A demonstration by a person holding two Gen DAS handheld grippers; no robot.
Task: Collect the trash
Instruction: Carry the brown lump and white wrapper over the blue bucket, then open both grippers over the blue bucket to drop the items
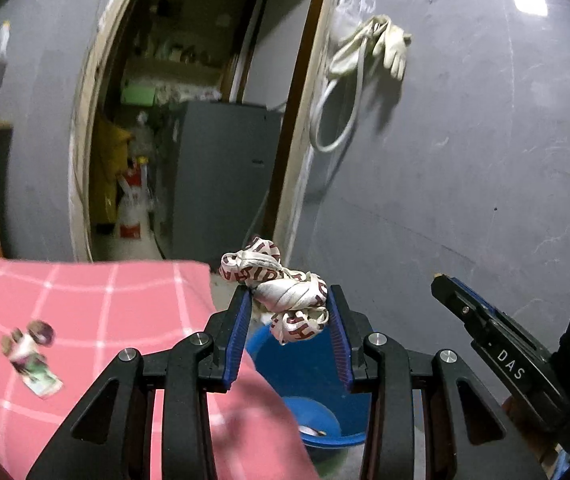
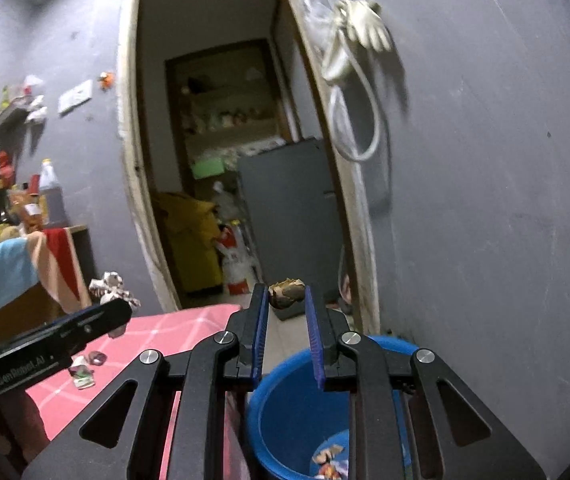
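My left gripper is shut on a crumpled white wrapper with red letters, held in the air past the table's corner and over the blue bucket. My right gripper is shut on a small brown crumpled scrap, held above the near rim of the same blue bucket, which has some trash at its bottom. The right gripper shows at the right edge of the left wrist view. The left gripper's finger and its white wrapper show at the left of the right wrist view.
A table with a pink checked cloth stands left of the bucket, with a small wrapper and other scraps on it. Behind is a grey wall with hung gloves and an open doorway.
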